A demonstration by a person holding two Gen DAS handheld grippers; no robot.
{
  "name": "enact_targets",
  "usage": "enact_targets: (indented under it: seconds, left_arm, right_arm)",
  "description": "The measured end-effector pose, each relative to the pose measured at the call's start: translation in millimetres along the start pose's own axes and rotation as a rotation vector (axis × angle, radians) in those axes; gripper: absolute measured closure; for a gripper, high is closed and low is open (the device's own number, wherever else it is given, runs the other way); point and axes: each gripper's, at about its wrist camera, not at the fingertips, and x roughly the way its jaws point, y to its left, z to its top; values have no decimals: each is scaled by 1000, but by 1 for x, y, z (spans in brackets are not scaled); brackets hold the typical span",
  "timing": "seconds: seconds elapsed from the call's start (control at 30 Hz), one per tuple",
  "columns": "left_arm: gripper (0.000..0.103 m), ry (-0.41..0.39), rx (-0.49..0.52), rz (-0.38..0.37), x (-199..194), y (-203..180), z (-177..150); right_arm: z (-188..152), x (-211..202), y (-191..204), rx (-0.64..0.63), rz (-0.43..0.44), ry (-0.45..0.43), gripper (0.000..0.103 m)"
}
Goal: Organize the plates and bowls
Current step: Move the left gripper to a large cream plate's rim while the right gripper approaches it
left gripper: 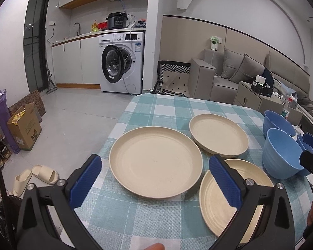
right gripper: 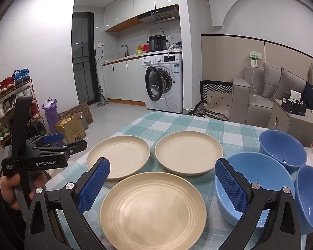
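Your left gripper (left gripper: 156, 184) is spread wide and empty, its blue pads (left gripper: 85, 182) hanging over the near edge of the checked tablecloth (left gripper: 156, 108), with the left cream plate (left gripper: 155, 161) lying flat just ahead between the fingers. From your right camera you can see that same gripper (right gripper: 58, 140) held in your left hand (right gripper: 12, 185) off the table's left edge. To the right of that plate sit the far cream plate (left gripper: 218, 134) and the near ribbed plate (left gripper: 223, 198), the three close together but not stacked. Your right gripper (right gripper: 161, 185) is also fully parted and holds nothing; it hovers above the ribbed plate (right gripper: 153, 210). Further right stand three blue bowls, separate and upright: the light blue bowl (right gripper: 258, 179) just beside the ribbed plate, the far bowl (right gripper: 282, 149) behind it, and the near right bowl (right gripper: 309, 195) at the table's right edge.
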Motion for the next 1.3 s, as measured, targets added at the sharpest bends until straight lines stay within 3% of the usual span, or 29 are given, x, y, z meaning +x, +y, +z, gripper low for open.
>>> enact_targets:
  seconds: [0.63, 1.3]
  left_arm:
    - [0, 65, -59, 73, 37, 38, 6]
    - [2, 204, -109, 106, 73, 71, -12]
  right_arm:
    - [22, 63, 13, 11, 9, 85, 0]
    - [7, 149, 31, 29, 41, 277, 0]
